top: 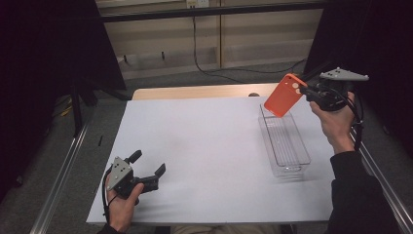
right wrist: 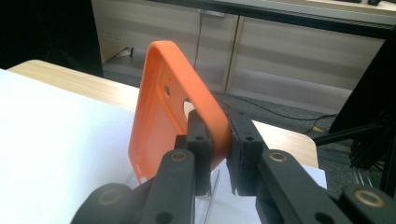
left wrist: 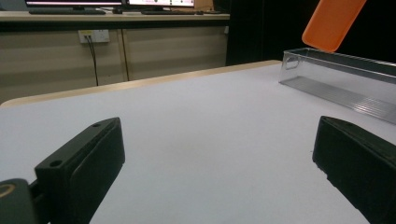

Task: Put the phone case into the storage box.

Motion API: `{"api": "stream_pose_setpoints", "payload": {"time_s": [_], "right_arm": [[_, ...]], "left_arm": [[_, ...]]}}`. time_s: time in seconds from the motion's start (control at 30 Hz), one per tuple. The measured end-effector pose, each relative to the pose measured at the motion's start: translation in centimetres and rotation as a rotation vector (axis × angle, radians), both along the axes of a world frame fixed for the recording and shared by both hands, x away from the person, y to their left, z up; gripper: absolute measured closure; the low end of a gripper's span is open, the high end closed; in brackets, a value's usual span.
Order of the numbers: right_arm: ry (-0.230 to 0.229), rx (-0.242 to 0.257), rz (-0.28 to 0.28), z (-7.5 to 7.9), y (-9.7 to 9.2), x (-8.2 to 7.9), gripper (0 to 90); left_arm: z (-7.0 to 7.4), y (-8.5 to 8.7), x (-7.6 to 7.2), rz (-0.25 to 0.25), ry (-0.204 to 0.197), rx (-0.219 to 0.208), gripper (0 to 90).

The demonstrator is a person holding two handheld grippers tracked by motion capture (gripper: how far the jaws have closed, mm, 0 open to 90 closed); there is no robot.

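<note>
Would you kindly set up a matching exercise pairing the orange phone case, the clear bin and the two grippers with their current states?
Things:
1. orange phone case
2. clear bin
3. left gripper
4. right gripper

States:
A. open, low over the white table cover
B. clamped on an edge, held up in the air
C. shut on the case
D. standing empty on the table

Pairs: 1-B, 2-D, 3-A, 4-C

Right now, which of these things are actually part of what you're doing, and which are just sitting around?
Part of the job:
- orange phone case, clamped in the right gripper
- clear plastic bin, just below the case

Just around:
- left gripper, open, resting on the white table sheet
- black cable on the floor behind the table
</note>
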State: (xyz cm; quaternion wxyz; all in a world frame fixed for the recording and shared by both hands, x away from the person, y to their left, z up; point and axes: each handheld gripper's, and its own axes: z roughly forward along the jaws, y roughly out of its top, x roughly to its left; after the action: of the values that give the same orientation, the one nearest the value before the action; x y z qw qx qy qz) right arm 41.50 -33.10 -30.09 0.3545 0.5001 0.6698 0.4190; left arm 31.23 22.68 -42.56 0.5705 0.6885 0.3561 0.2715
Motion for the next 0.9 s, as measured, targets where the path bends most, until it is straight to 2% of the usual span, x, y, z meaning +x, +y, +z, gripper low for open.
{"api": "stream_pose_setpoints", "payload": {"time_s": [0.5,0.9], "right_arm": [[0.036,-0.043,0.022,-0.3,-0.2,1.0,80.9],[0.079,-0.126,0.056,-1.2,0.6,3.1,80.8]], "left_arm": [[0.0,0.0,0.0,-0.001,0.003,0.008,2.4],[-0.1,0.0,0.0,-0.005,0.004,0.017,2.4]]}}
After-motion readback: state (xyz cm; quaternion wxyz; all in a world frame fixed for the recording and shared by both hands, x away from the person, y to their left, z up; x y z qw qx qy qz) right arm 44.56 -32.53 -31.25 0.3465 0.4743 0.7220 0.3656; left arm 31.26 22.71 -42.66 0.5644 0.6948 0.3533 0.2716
